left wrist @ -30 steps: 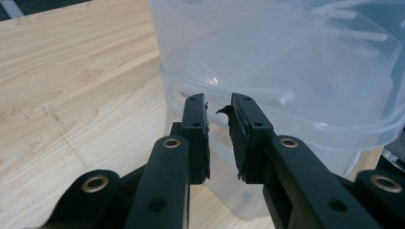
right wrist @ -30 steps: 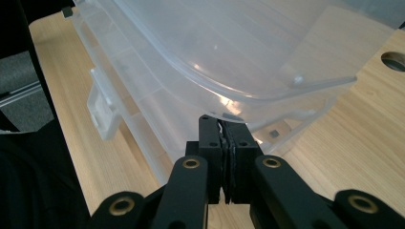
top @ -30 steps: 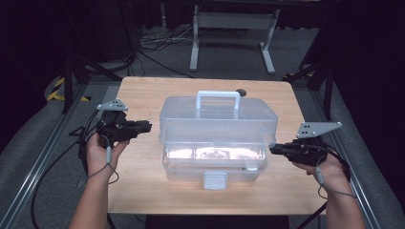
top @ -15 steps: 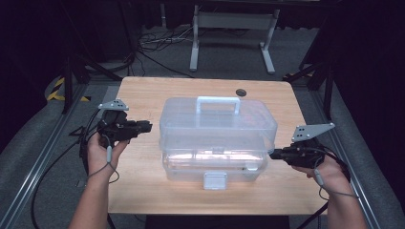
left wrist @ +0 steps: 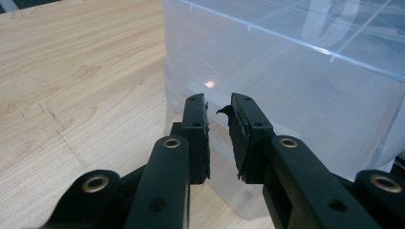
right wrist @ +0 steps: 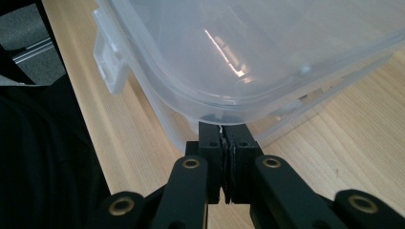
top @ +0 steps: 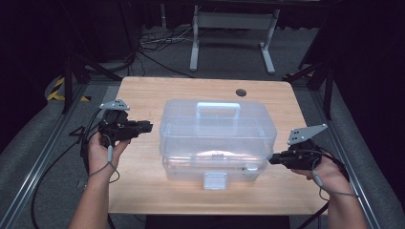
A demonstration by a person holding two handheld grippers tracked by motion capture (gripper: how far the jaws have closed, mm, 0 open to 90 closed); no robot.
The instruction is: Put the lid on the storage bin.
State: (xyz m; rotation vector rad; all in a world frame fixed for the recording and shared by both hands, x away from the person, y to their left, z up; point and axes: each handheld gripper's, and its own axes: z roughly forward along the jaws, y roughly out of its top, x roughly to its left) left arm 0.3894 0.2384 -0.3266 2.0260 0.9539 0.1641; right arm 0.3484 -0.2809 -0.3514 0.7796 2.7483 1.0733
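I found the clear storage box [top: 217, 138] mid-worktop, its lid already lifting. My right tool [right wrist: 223, 138] was clenched, tips under the lid rim. My left tool [left wrist: 218, 117] hung released beside the box. Full opening remained.

The box [top: 217, 138] is clear, glossy, smooth plastic. The table [top: 143, 95] is pale wood with a matt grain. Both grippers look matt black plastic, with brass-coloured rivets.
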